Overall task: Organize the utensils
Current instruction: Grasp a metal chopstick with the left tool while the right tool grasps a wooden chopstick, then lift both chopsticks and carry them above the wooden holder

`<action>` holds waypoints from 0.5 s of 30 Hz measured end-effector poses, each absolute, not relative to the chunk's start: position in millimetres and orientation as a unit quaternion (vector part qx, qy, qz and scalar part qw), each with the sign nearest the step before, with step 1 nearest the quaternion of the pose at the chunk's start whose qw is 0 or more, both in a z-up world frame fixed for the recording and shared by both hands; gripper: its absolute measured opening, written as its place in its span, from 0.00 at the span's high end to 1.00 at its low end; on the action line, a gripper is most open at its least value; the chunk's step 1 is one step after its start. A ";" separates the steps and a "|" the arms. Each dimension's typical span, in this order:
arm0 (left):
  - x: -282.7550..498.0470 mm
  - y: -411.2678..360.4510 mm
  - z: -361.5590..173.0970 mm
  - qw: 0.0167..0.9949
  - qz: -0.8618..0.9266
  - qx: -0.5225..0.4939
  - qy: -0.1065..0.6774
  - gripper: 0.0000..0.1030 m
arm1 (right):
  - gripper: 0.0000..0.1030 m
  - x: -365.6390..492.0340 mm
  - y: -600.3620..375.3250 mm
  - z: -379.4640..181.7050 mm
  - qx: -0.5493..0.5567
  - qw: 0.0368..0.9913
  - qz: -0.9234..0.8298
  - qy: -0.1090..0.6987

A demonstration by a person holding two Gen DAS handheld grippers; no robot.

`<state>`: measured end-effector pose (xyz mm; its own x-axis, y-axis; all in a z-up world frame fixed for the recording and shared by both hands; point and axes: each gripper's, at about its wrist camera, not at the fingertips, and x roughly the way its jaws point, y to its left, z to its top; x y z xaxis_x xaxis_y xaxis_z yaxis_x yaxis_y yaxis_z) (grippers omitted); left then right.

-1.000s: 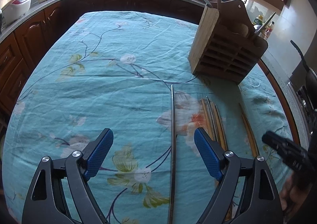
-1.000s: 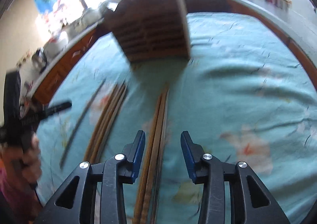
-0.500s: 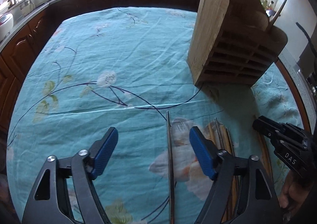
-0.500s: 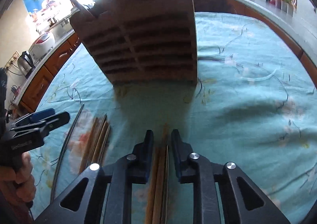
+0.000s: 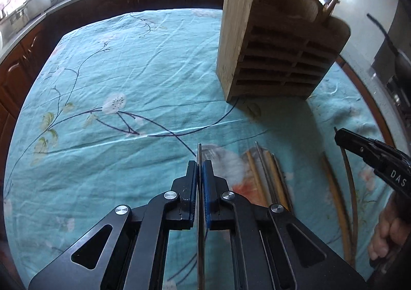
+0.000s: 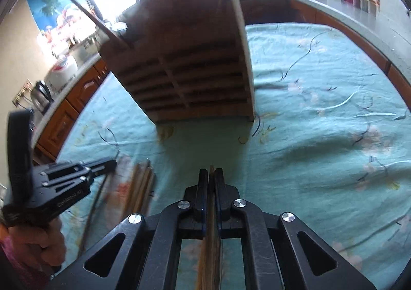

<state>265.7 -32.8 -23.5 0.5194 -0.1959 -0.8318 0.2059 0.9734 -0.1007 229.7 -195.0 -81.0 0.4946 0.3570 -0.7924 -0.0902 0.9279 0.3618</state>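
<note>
My left gripper (image 5: 199, 165) is shut on a thin metal chopstick (image 5: 199, 152) whose tip sticks out ahead of the blue pads. My right gripper (image 6: 211, 173) is shut on a wooden chopstick pair (image 6: 211, 238). A slatted wooden utensil holder (image 5: 277, 59) stands ahead on the teal floral cloth; it also shows in the right wrist view (image 6: 190, 69), with a few utensils standing in its top. A bundle of loose chopsticks (image 5: 267, 177) lies on the cloth between the grippers, also seen in the right wrist view (image 6: 140, 192).
The teal tablecloth (image 5: 115, 79) covers the table. Dark wood cabinets and a counter (image 5: 77, 5) run around it. A kettle (image 6: 41, 95) and a rice cooker (image 6: 64, 71) stand on the left counter. A pan handle (image 5: 380, 30) juts at the far right.
Both grippers went from open to shut: the left closed on the metal chopstick, the right on the wooden pair. Both moved closer to the utensil holder.
</note>
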 end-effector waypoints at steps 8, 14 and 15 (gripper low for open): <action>220.8 -11.0 29.4 0.891 -0.141 -0.058 0.428 0.96 | 0.96 202.0 -221.2 -27.2 0.179 0.876 0.135 0.428; 192.1 1.0 69.6 0.906 -0.153 -0.076 0.388 0.96 | 0.96 181.9 -233.0 7.9 0.198 0.889 0.139 0.388; 187.0 3.4 76.2 0.908 -0.154 -0.080 0.381 0.96 | 0.96 178.0 -236.9 13.4 0.198 0.892 0.139 0.381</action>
